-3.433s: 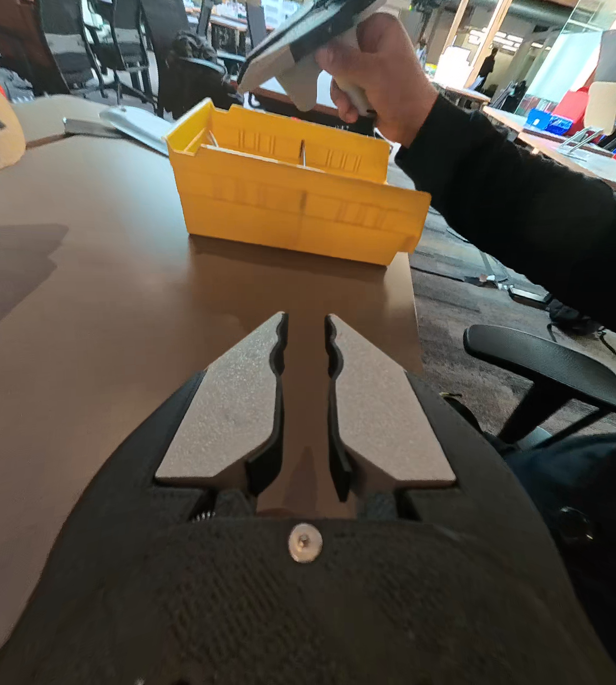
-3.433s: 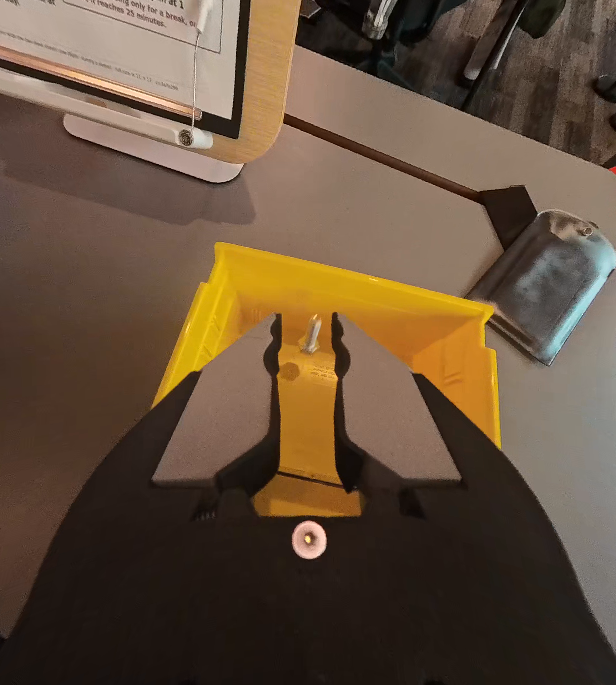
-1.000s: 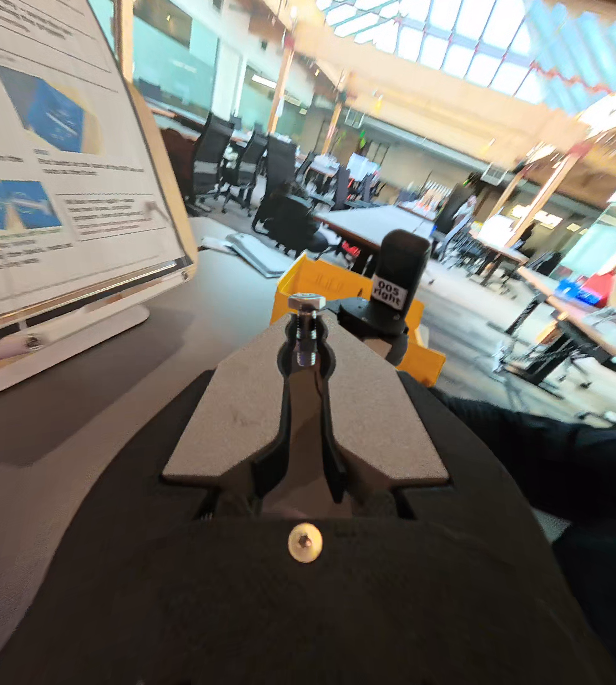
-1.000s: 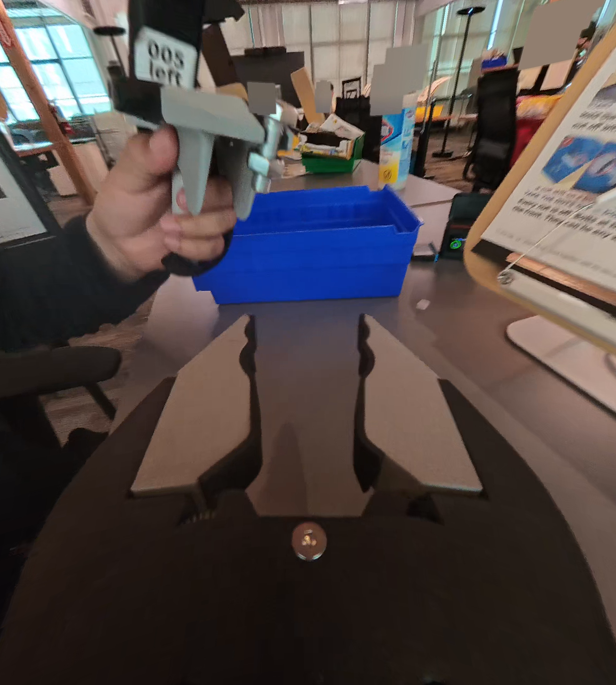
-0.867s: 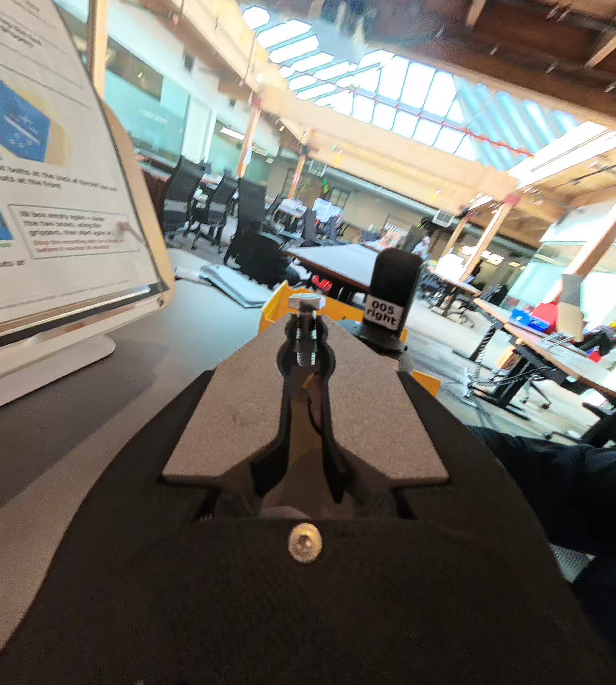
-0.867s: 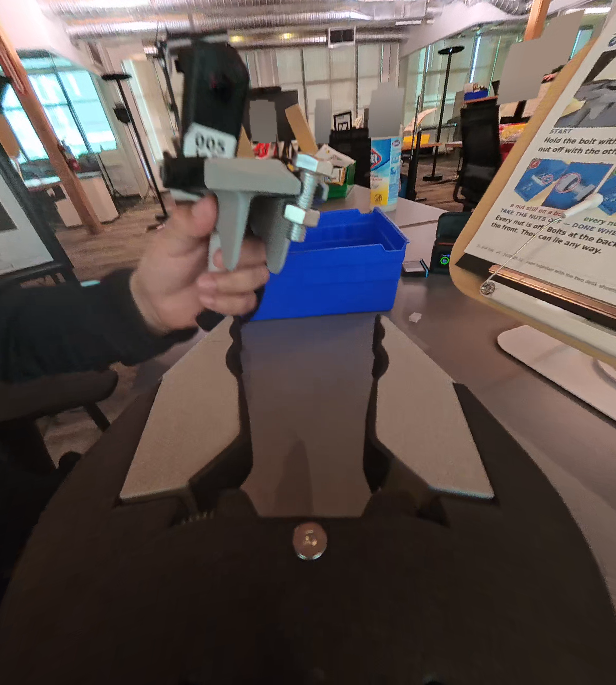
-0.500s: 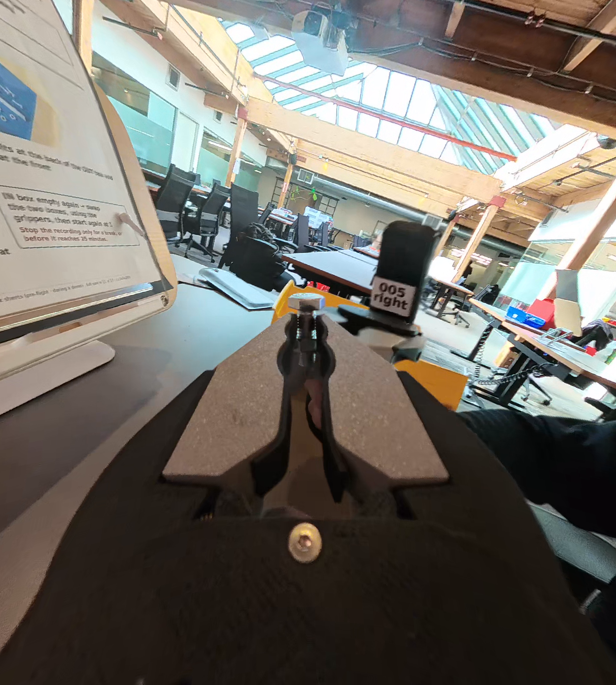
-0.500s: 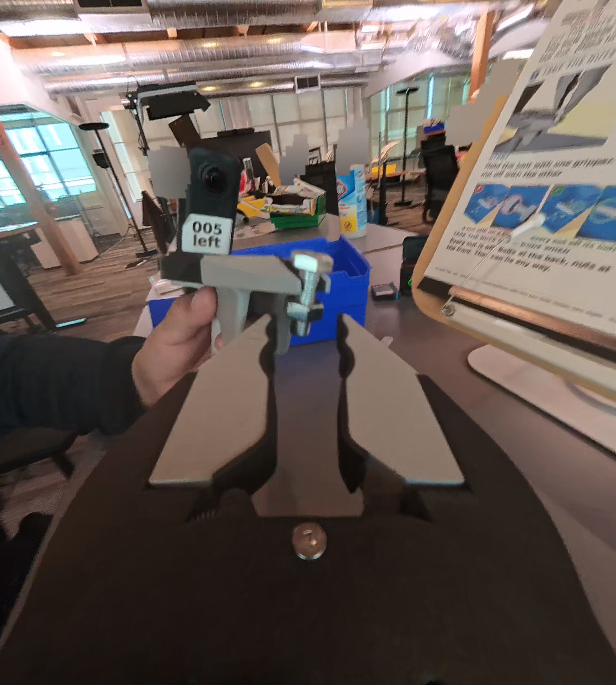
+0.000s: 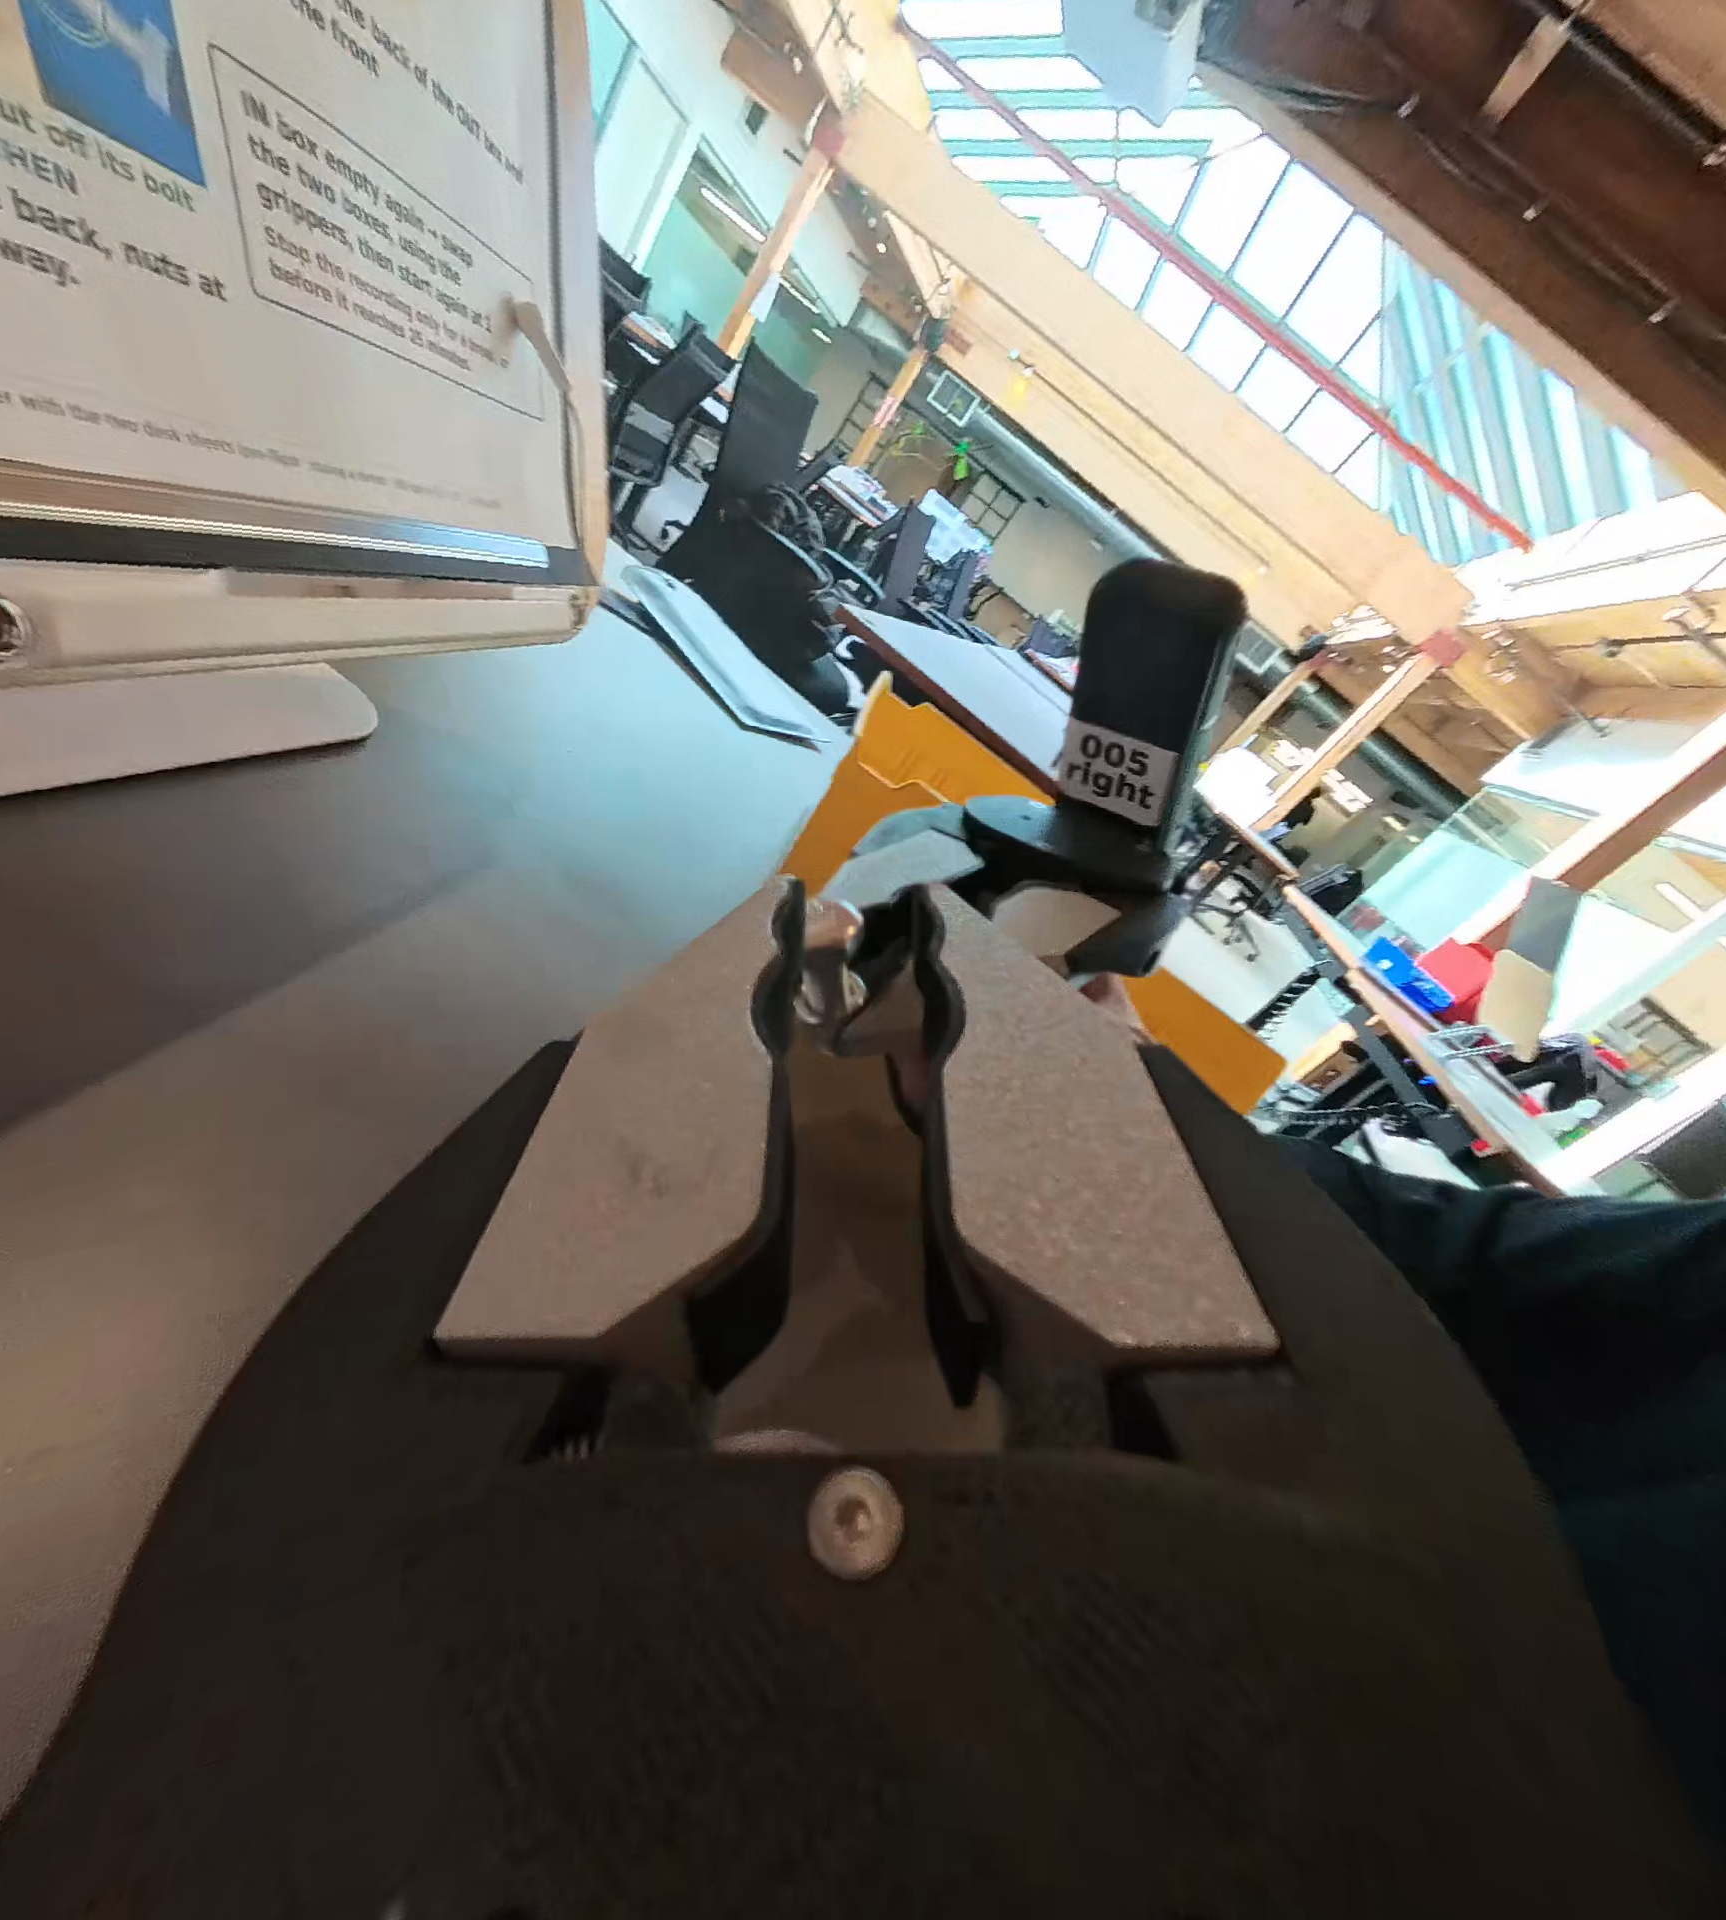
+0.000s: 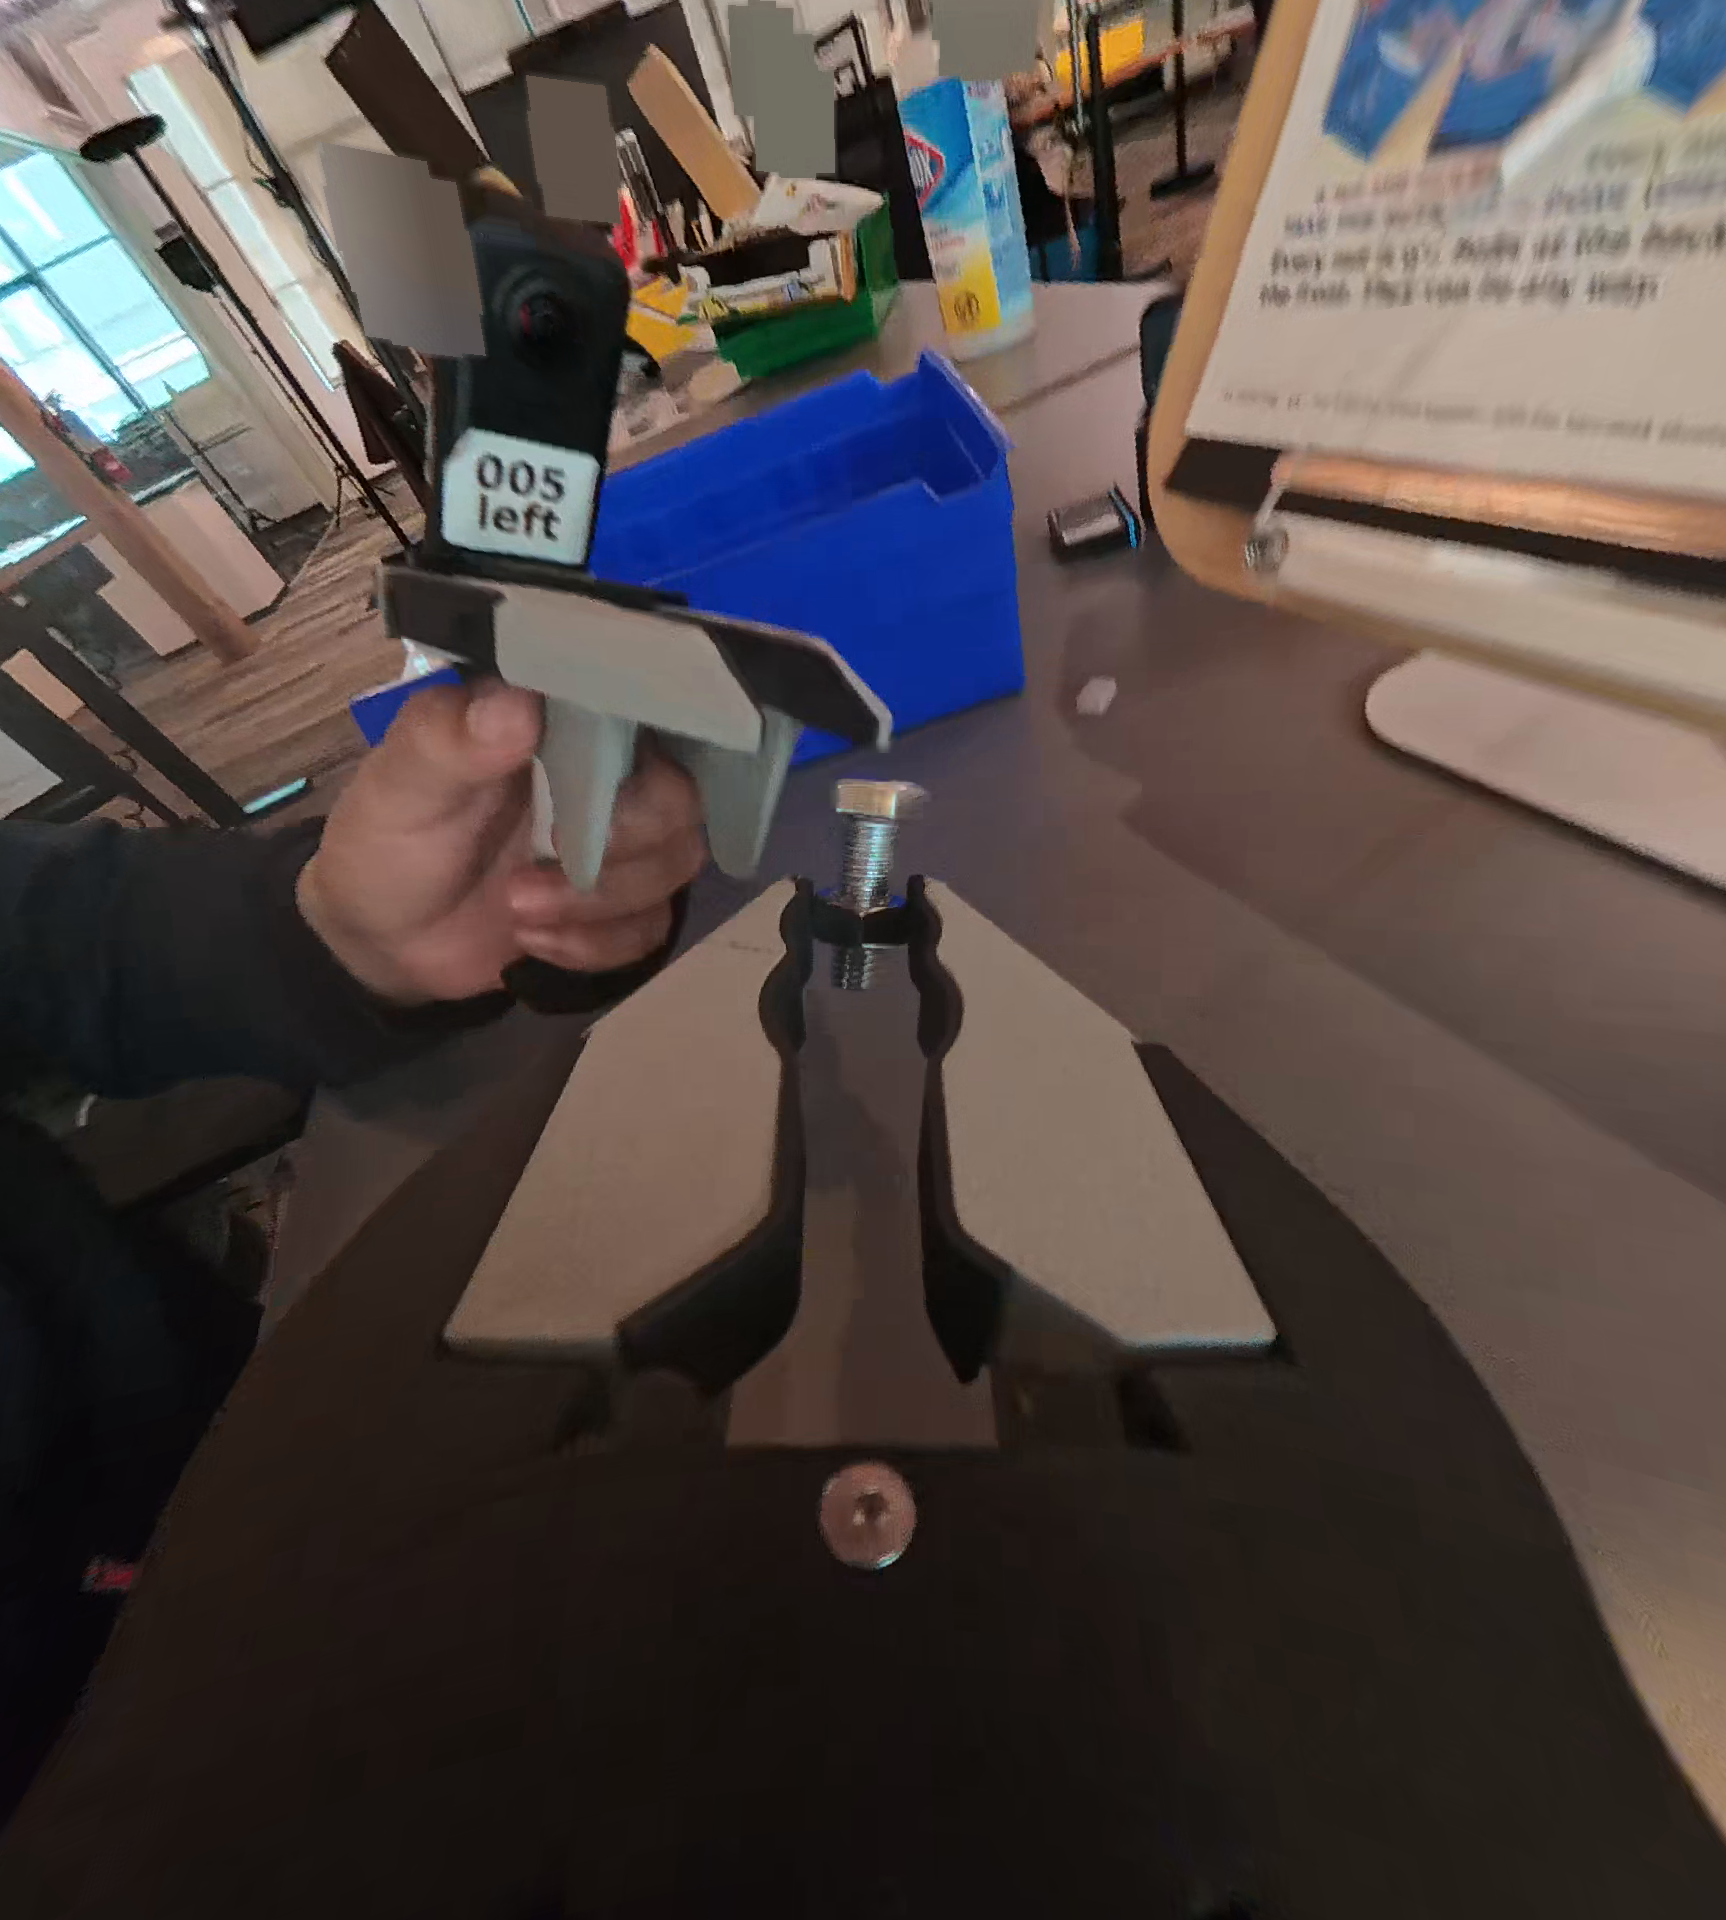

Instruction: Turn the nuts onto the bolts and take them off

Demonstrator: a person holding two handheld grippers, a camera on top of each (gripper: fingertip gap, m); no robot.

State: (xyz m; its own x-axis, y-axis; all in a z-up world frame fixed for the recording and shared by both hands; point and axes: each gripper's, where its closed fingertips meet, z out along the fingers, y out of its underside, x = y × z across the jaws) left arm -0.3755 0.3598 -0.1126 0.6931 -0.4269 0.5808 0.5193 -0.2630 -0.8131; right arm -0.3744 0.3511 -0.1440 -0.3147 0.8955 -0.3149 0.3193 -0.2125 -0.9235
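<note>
In the right wrist view my right gripper (image 10: 864, 916) is shut on a dark hex nut (image 10: 861, 921) that sits on a silver bolt (image 10: 871, 831). The bolt stands upright, head on top, above the grey table (image 10: 1358, 935). My left gripper (image 10: 797, 696), held by a hand, hovers just above and left of the bolt head, apart from it. In the left wrist view my left gripper (image 9: 854, 920) has its jaws parted. The bolt (image 9: 826, 961) and the right gripper's fingertips (image 9: 890, 862) show in the gap, the bolt partly hidden.
A blue bin (image 10: 838, 540) stands behind the left gripper and a yellow bin (image 9: 900, 769) behind the right one. An instruction board on a white stand (image 10: 1513, 416) is at the right. It also shows at upper left in the left wrist view (image 9: 215, 312). A small black device (image 10: 1093, 520) lies near the blue bin. Less than 4 cm separates the two grippers' tips.
My right gripper came in and shut on the nut. My left gripper opened, let go of the bolt and now sits just above it.
</note>
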